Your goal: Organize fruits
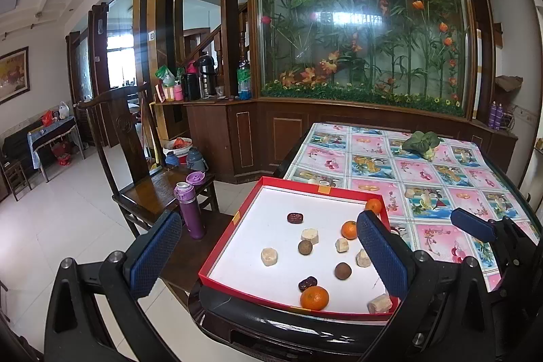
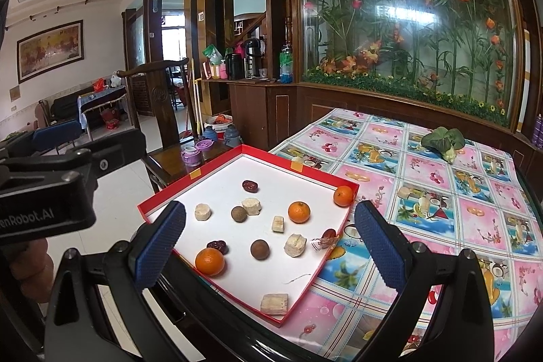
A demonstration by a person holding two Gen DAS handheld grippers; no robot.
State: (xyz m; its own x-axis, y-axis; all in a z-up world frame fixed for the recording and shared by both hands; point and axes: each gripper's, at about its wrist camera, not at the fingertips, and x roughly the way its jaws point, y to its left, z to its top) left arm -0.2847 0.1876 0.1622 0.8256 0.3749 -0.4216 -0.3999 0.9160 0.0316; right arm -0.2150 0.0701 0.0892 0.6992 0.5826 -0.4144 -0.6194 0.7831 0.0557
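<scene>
Right gripper (image 2: 269, 234), jaws spread wide and empty, hovers above the near edge of the red tray (image 2: 237, 149), which fills the centre of the right wrist view. Left gripper (image 1: 268, 256) is likewise wide open and holds nothing; in its own view the tray (image 1: 234, 219) sits lower centre, between its blue pads (image 1: 154, 255).

Scattered on the white tray floor lie 3 tangerines: 1 at the near edge (image 2: 209, 261), 1 mid-tray (image 2: 299, 212) and 1 in the far right corner (image 2: 343, 195). Among them are 2 brown round fruits, probably longans (image 2: 260, 249) (image 2: 238, 213), several dark red dates (image 2: 250, 186) (image 2: 217, 246), and pale cut chunks (image 2: 274, 303) (image 2: 202, 212) whose kind cannot be told. A further date (image 2: 328, 233) rests against the tray's right wall beside a scrap of clear wrapper. A leafy green vegetable (image 2: 441, 139) lies well apart on the patterned tablecloth (image 2: 441, 209), upper right of the frame.

Judged from the mixed layout, sorting has not begun; the step in hand is selection of a first piece. The next move calls for lowering 1 gripper over a single fruit, fingers straddling it clear of its neighbours. The near tangerine touches a date, so a careful approach is needed there.
</scene>
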